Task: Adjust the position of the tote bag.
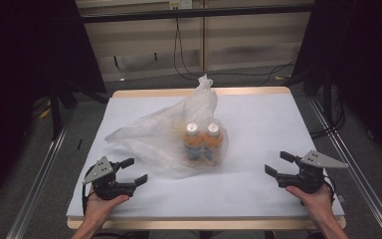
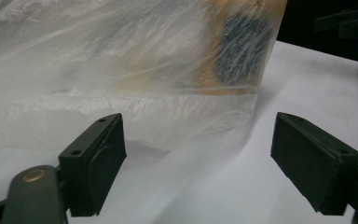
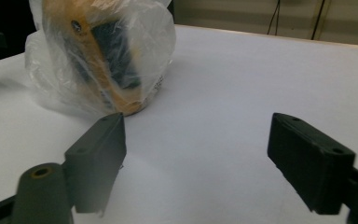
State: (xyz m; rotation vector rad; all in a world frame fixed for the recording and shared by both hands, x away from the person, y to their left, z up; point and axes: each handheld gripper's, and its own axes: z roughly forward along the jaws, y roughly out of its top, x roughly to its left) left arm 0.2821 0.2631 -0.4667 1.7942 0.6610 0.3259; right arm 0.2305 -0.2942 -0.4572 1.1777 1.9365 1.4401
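We hold two grippers low over a white table (image 1: 258,124). A clear bag (image 1: 174,134) with two orange bottles (image 1: 203,142) stands at the table's middle. Our left gripper (image 1: 135,171) rests just beside the bag, jaws wide and empty. Our right gripper (image 1: 278,164) sits well apart, jaws also wide and empty.

Bag (image 1: 159,134): thin crinkled translucent plastic, glossy. Table (image 1: 258,119): smooth matt white top, wood edge.
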